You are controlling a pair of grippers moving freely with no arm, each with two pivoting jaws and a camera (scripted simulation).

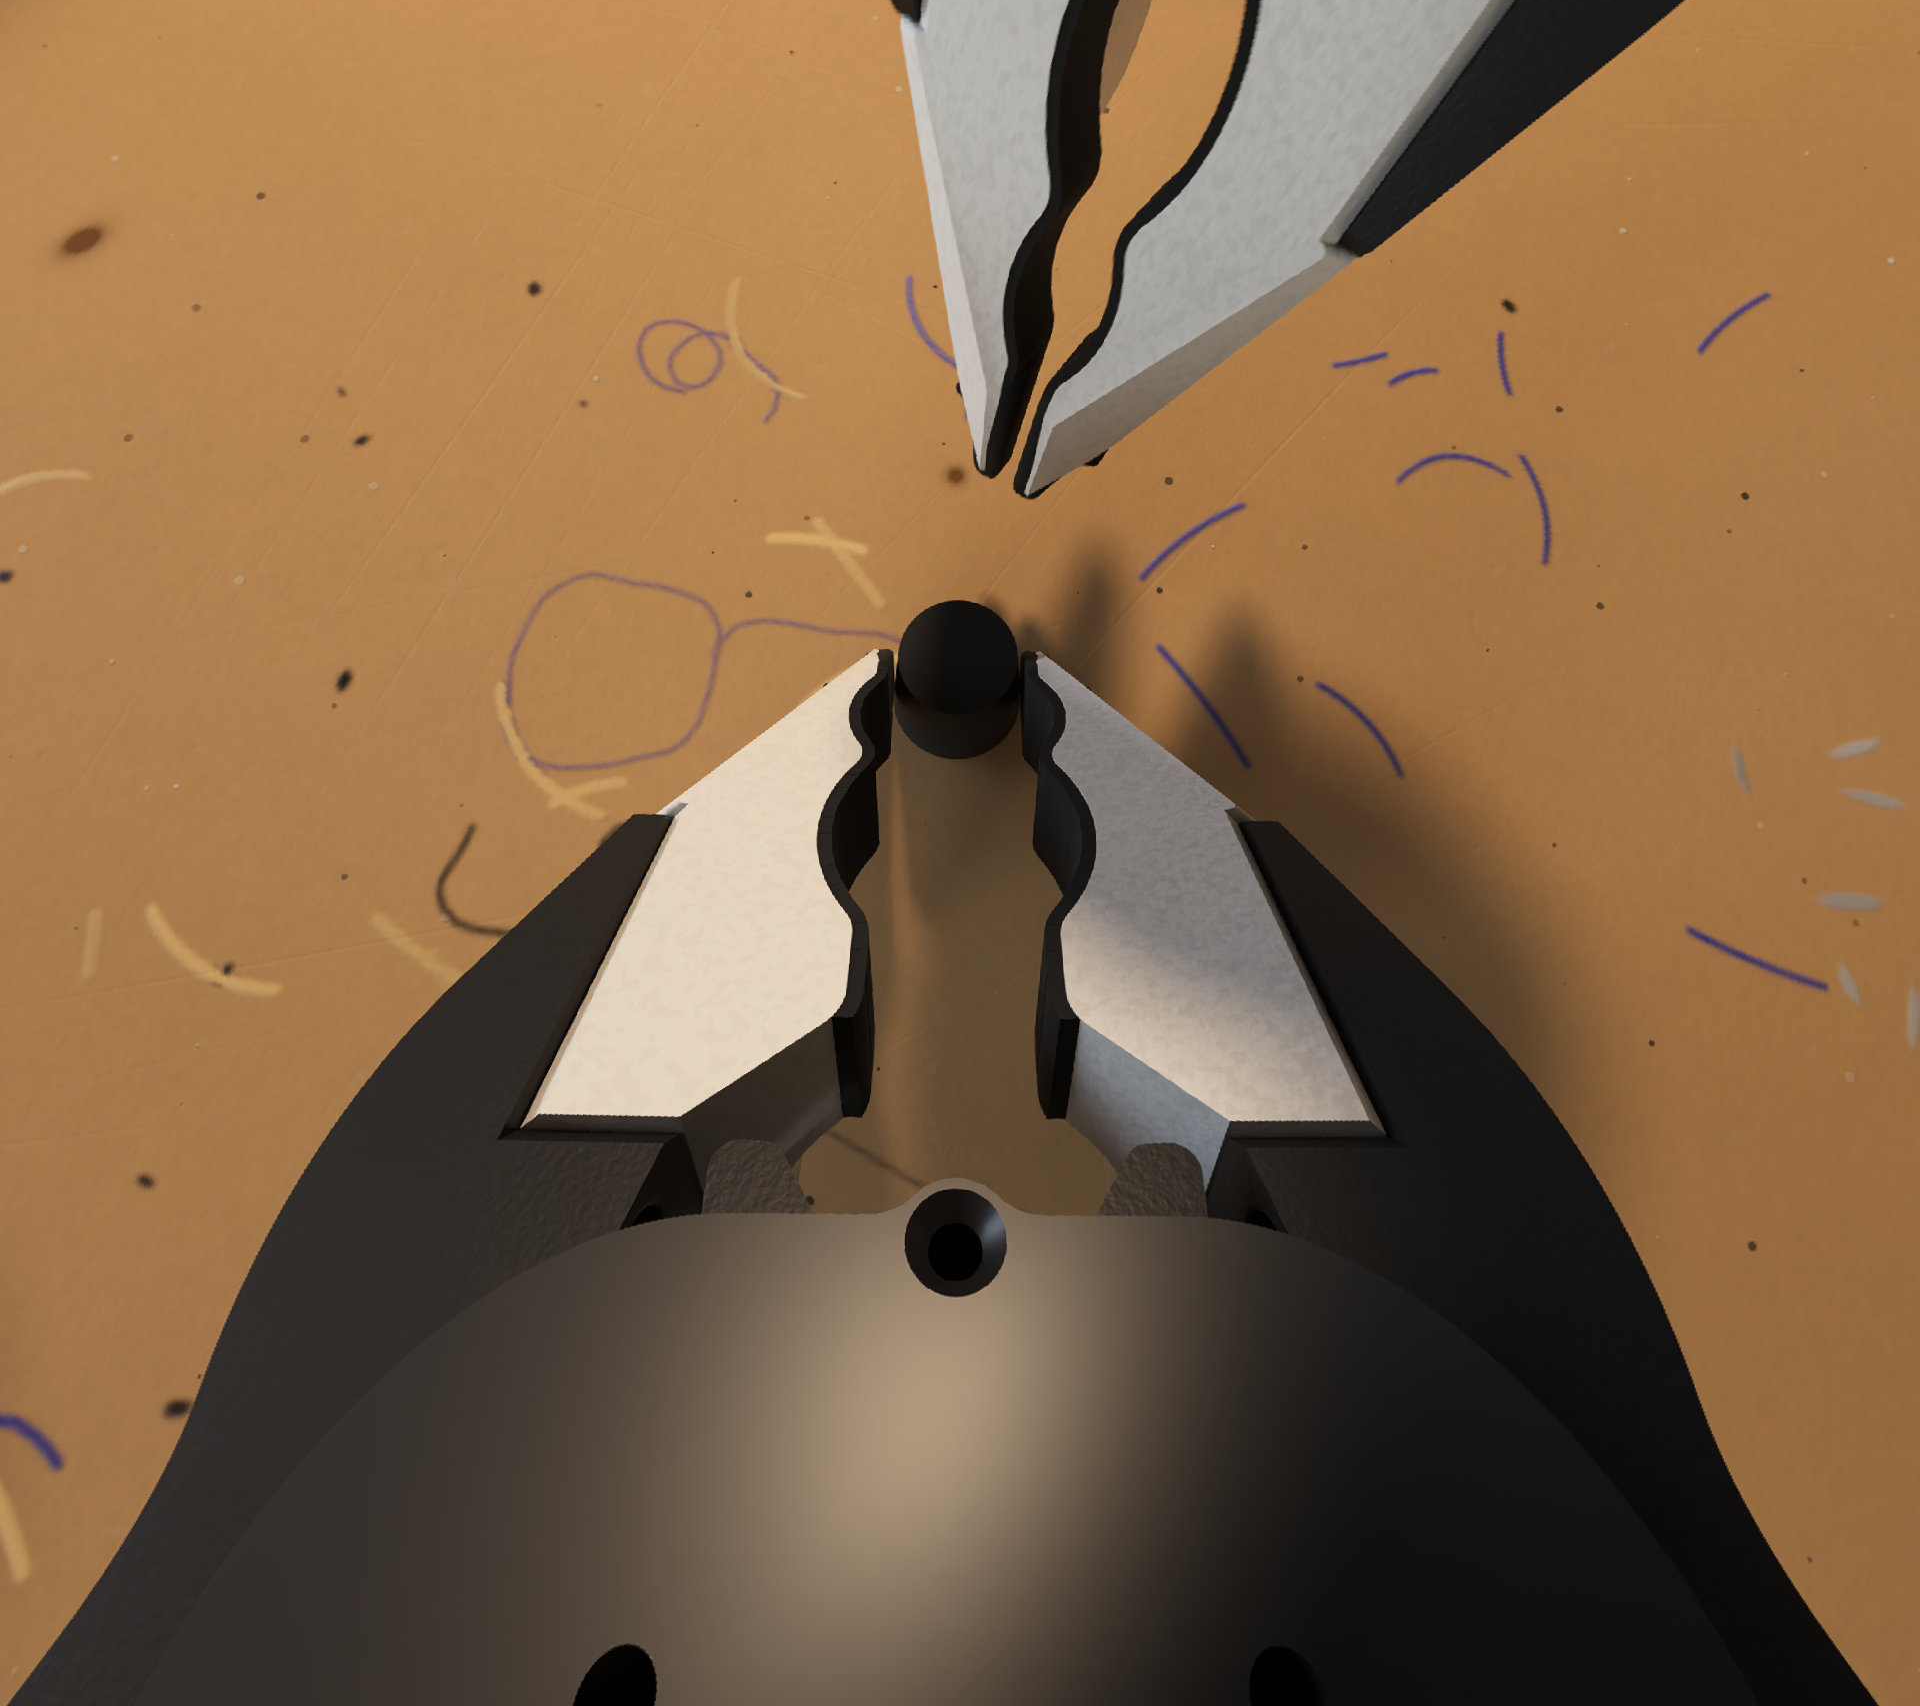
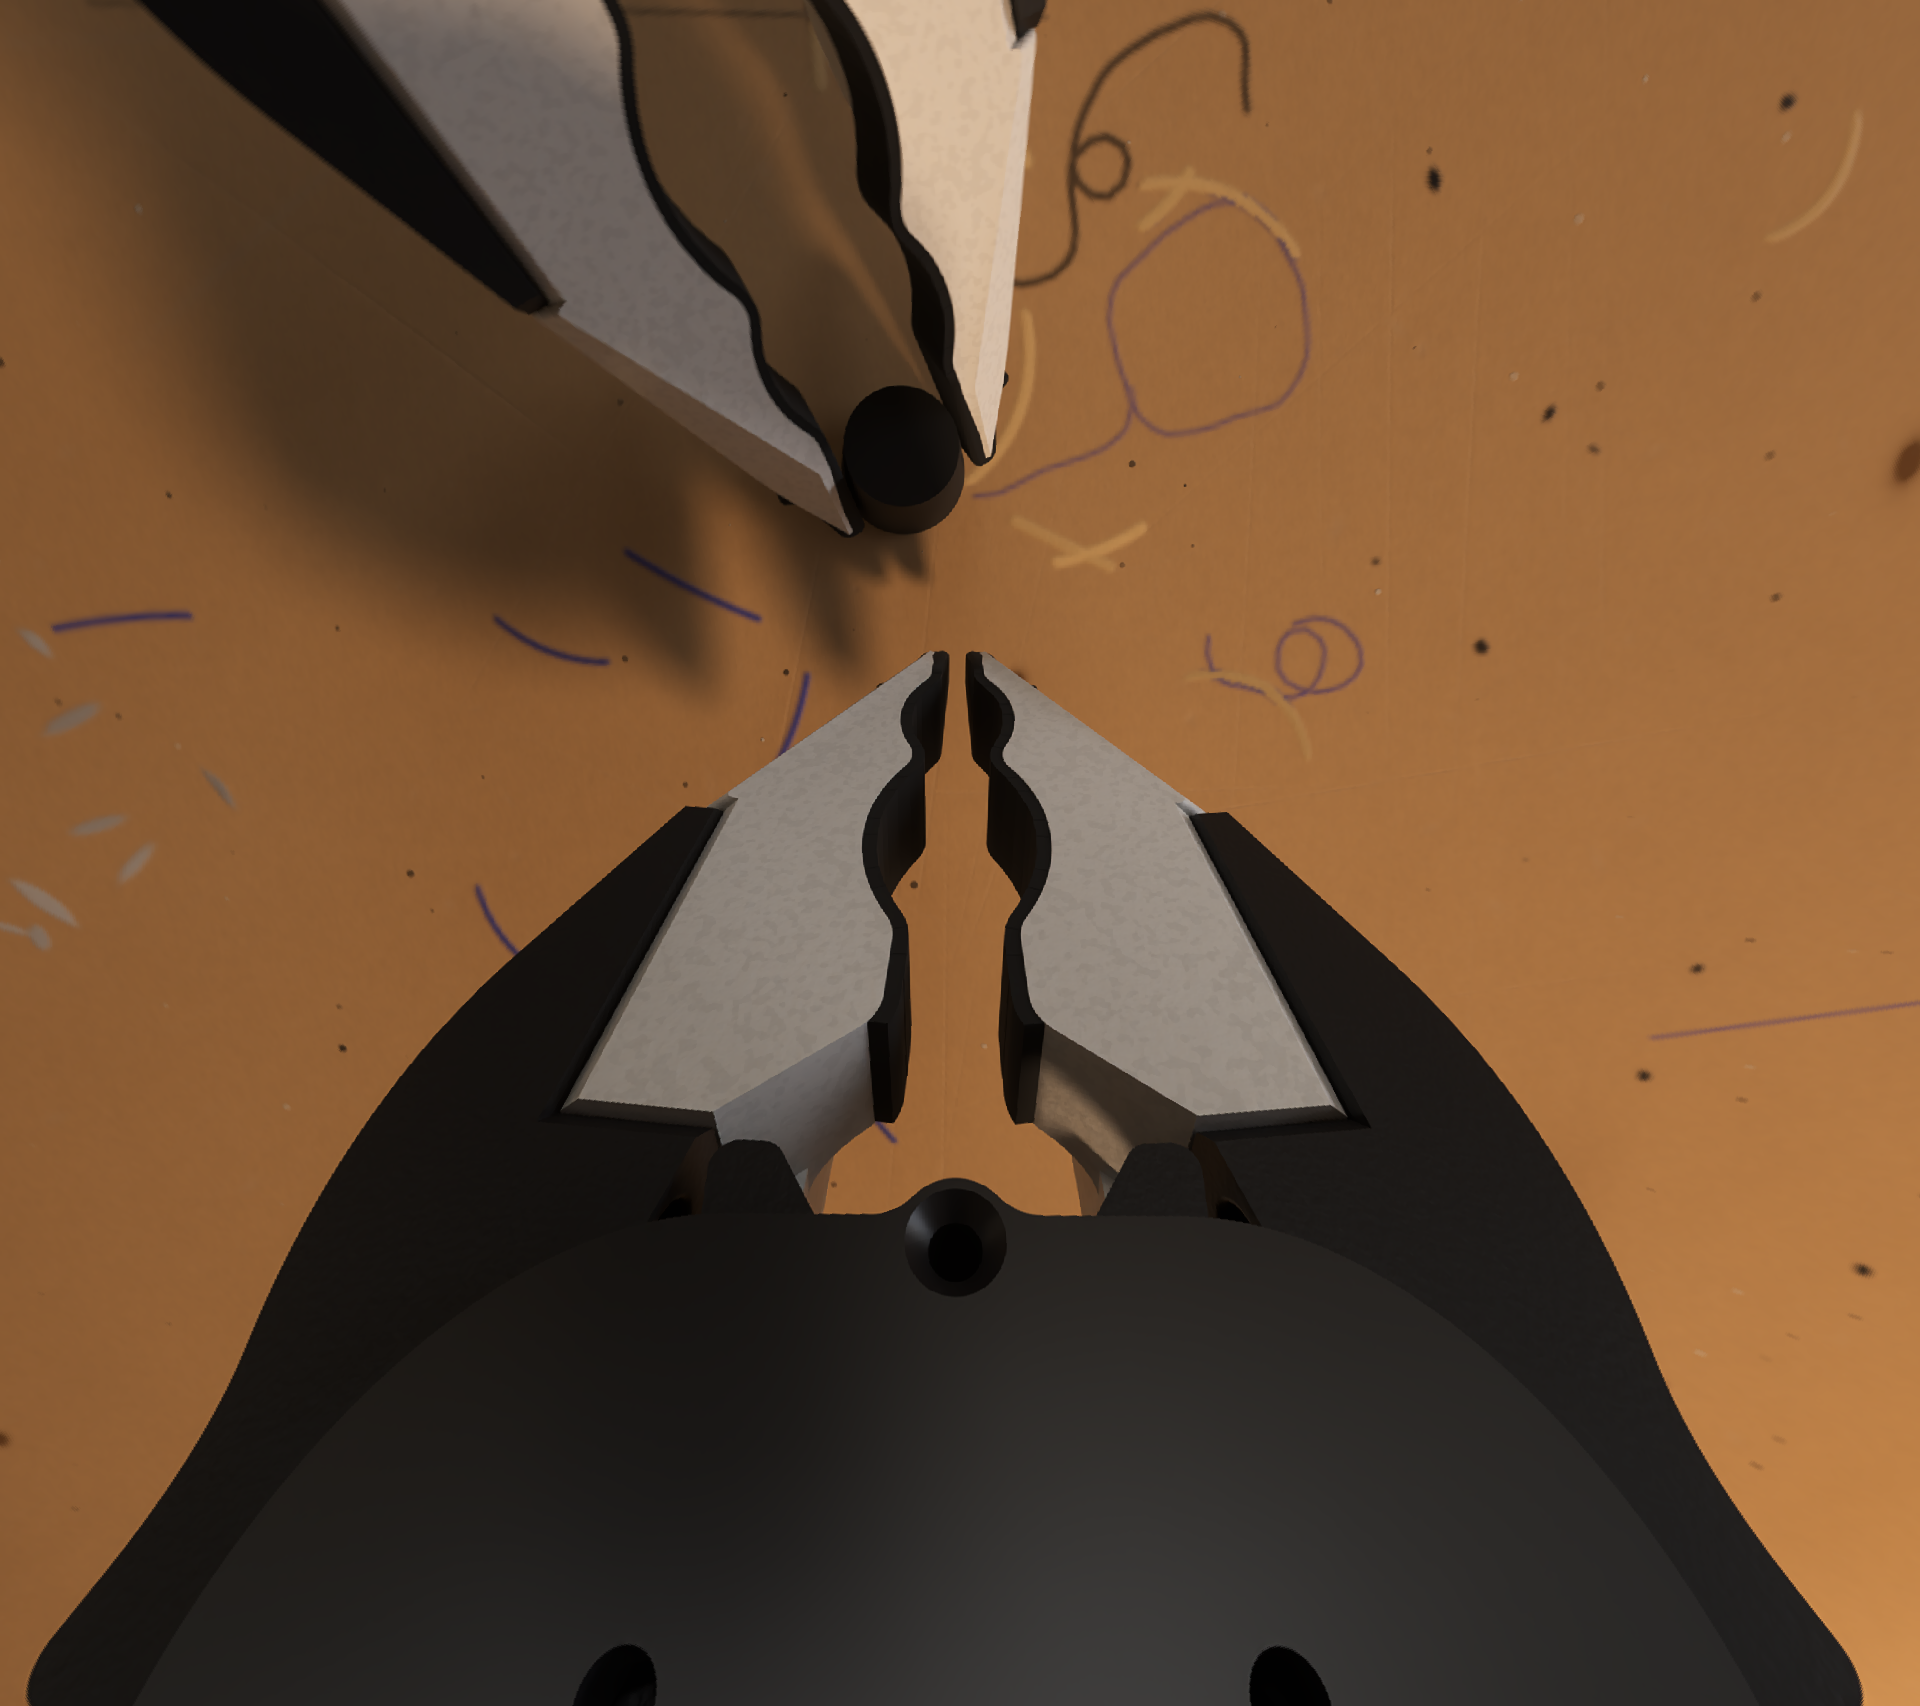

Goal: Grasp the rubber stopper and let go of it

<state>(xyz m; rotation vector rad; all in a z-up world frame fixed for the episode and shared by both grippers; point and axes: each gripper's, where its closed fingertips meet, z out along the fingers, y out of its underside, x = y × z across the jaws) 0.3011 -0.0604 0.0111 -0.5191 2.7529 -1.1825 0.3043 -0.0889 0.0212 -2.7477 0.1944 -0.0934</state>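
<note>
A small black rubber stopper (image 1: 956, 680) sits between the tips of my left gripper (image 1: 957, 669), which is shut on it just above the orange tabletop. The same hold shows from the far side in the right wrist view, with the stopper (image 2: 902, 459) clamped between the left gripper (image 2: 914, 484) tips. My right gripper (image 2: 956, 664) is shut and empty, its tips almost touching, and points at the stopper from a short distance. In the left wrist view the right gripper (image 1: 1008, 480) comes down from the top, tips close to the table.
The orange tabletop (image 1: 364, 129) bears pen scribbles, specks and scratches. The two grippers face each other tip to tip with a small gap between them.
</note>
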